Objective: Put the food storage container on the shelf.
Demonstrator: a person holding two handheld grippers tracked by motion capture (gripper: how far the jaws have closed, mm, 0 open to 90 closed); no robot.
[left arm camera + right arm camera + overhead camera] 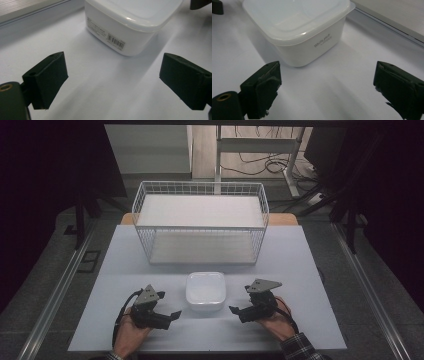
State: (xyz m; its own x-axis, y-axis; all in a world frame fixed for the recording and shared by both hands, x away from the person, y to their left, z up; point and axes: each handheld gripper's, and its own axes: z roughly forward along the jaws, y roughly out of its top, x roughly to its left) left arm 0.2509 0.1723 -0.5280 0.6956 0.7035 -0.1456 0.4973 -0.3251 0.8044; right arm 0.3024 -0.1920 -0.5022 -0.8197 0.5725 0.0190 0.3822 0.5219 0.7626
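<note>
With the left gripper [172,315] and right gripper [234,309] both wide open and empty, uneven closing might skid the lidded white plastic container [205,291].

I am reading very little here. On the side wall of the white plastic box [309,37], just under its lid, I am making out small grey print that looks like "White pack", with a finer line beneath it too small to read. On another side of the box, a white sticker [106,35] is carrying a barcode [116,42] at its end, along with rows of tiny print and digits that I cannot make out.
</note>
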